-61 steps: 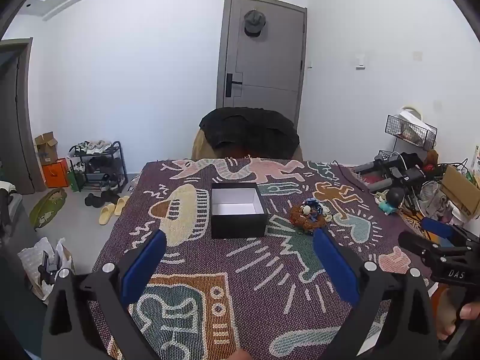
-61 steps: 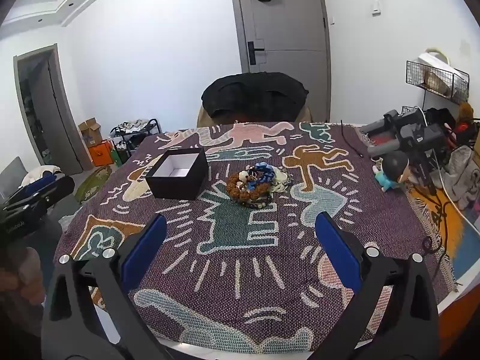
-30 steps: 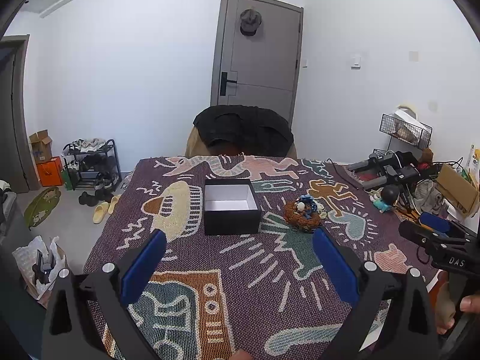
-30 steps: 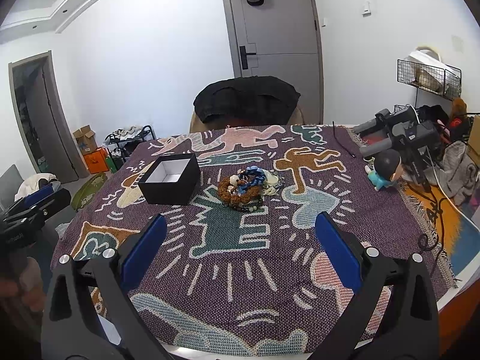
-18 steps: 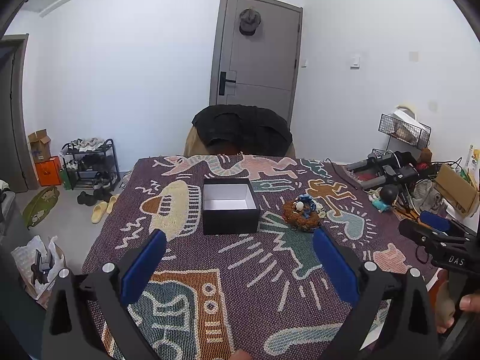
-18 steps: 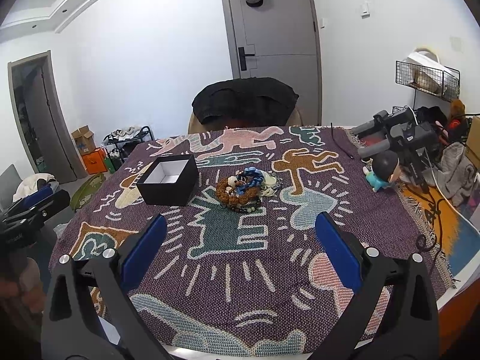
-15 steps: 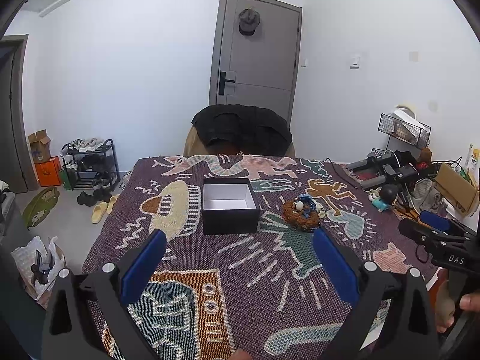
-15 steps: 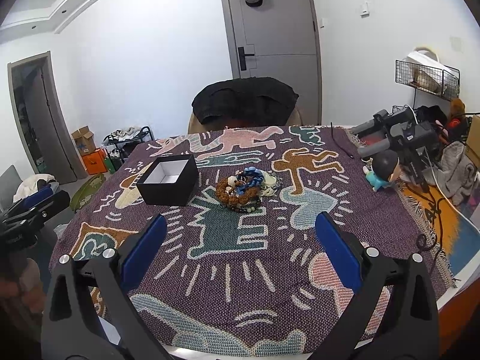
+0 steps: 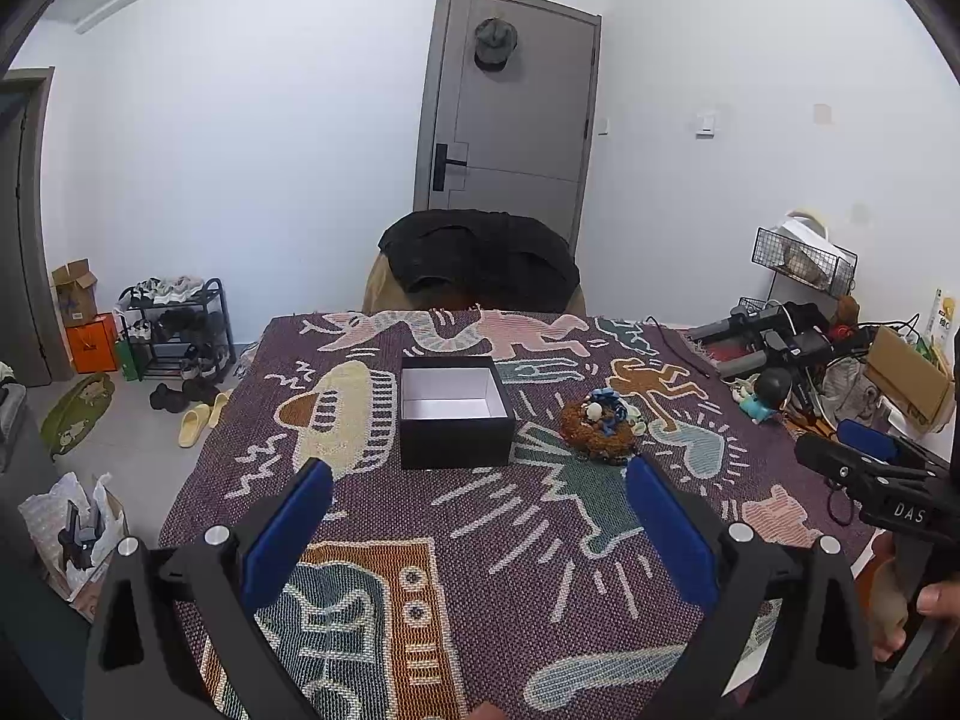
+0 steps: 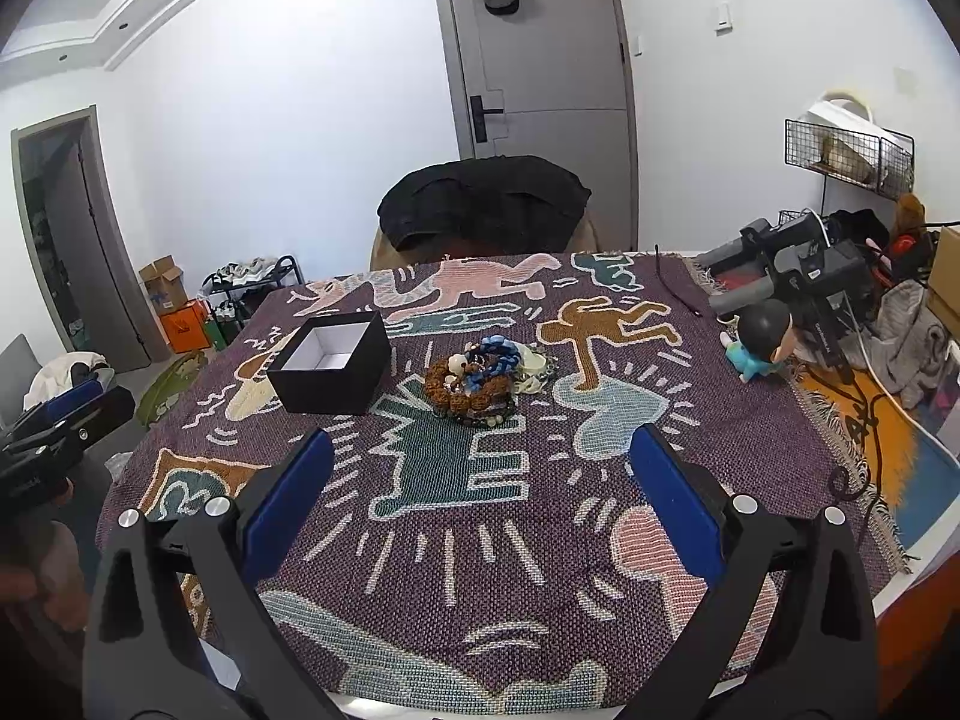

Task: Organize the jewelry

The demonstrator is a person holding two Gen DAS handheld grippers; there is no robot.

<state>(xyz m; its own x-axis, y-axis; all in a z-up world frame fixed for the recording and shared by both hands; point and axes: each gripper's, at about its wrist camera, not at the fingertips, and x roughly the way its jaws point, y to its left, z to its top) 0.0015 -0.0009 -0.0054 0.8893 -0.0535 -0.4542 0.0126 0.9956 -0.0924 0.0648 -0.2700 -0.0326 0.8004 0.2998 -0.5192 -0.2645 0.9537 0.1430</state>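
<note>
The bead bracelets (image 10: 480,381) lay heaped (brown, blue, white) at three o'clock of the open black box (image 10: 330,363). Both the left gripper (image 9: 477,501) and right gripper (image 10: 480,480) hung with jaws spread, empty.

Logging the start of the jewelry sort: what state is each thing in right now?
Box: lidless, upright, white inside looks empty.
Jewelry: one heap on the cloth beside the box, none boxed.
Left gripper: open, empty.
Right gripper: open, empty.
Door: closed.

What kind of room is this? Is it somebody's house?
Probably a room in someone's home. There's a shoe rack with slippers beside it, a cap hanging on the door, and a table with a colourful woven cloth.
</note>
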